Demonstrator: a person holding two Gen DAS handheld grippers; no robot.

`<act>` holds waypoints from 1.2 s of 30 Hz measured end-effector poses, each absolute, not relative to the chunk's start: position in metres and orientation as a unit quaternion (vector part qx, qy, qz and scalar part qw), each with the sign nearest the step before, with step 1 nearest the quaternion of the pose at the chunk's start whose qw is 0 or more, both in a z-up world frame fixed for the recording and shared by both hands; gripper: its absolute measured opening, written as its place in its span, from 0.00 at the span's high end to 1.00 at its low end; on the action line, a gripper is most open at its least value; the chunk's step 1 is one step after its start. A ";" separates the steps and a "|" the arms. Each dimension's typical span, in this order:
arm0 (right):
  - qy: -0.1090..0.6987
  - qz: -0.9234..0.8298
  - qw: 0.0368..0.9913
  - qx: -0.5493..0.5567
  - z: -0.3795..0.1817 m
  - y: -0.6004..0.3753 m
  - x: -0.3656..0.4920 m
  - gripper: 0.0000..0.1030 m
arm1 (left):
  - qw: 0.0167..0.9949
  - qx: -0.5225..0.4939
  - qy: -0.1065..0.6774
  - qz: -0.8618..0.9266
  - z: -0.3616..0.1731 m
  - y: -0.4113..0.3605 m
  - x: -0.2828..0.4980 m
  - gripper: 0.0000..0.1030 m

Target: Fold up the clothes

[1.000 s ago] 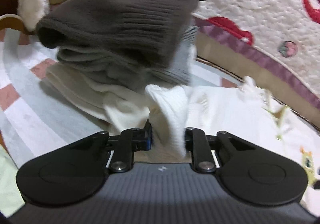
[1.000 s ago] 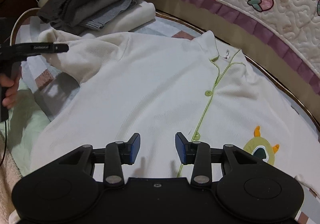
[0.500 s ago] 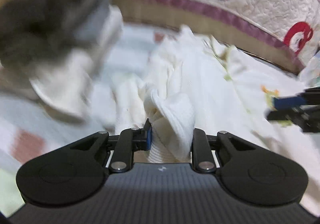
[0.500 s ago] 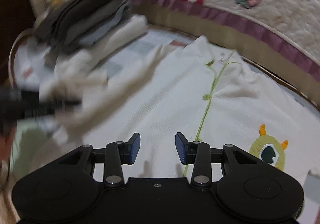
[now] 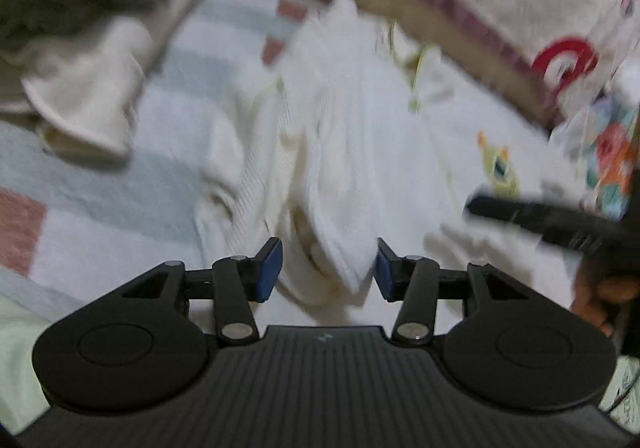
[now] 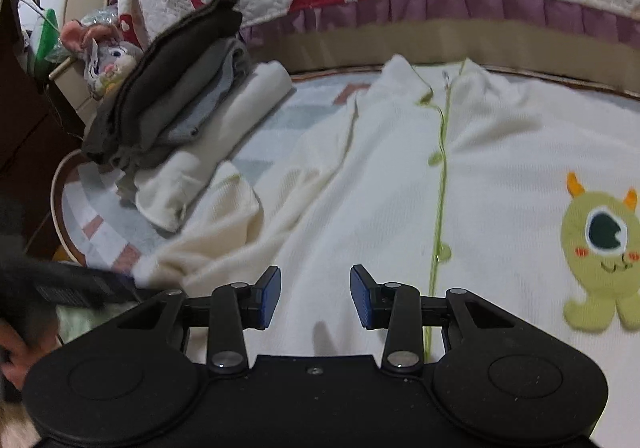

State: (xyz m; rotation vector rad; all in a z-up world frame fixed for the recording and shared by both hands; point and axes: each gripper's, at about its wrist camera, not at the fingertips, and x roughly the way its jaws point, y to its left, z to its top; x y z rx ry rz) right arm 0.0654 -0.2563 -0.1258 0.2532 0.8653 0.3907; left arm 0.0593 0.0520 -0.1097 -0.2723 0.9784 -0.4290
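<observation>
A cream shirt (image 6: 500, 167) with a green monster patch lies spread on the bed. Its sleeve (image 5: 340, 215) sits bunched between the left claw's (image 5: 329, 270) jaws, which have just been opening — pads off the cloth. The right claw (image 6: 315, 296) hovers released over the shirt's middle — folded clothes (image 6: 176, 103) stacked beyond.

The spread white shirt (image 6: 500, 175) lies flat and low, leaving open room above it from twelve to three o'clock. At ten o'clock the stack of folded clothes (image 6: 172, 107) rises as a block. Along twelve o'clock the quilted bed edge (image 6: 440, 35) walls off the far side. At nine o'clock the left gripper (image 6: 128, 284) crowds the sleeve end.
</observation>
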 end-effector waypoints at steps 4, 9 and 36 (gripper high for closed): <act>0.451 0.187 0.867 0.100 -0.141 -0.252 0.061 0.58 | 0.888 -0.131 0.416 -0.148 -0.104 0.069 0.064 0.47; 0.459 0.202 0.862 0.073 -0.145 -0.242 0.055 0.58 | 0.879 -0.170 0.415 -0.165 -0.115 0.070 0.085 0.47; 0.481 0.177 0.859 -0.017 -0.142 -0.235 0.021 0.58 | 0.942 -0.210 0.219 0.141 -0.072 0.147 0.001 0.96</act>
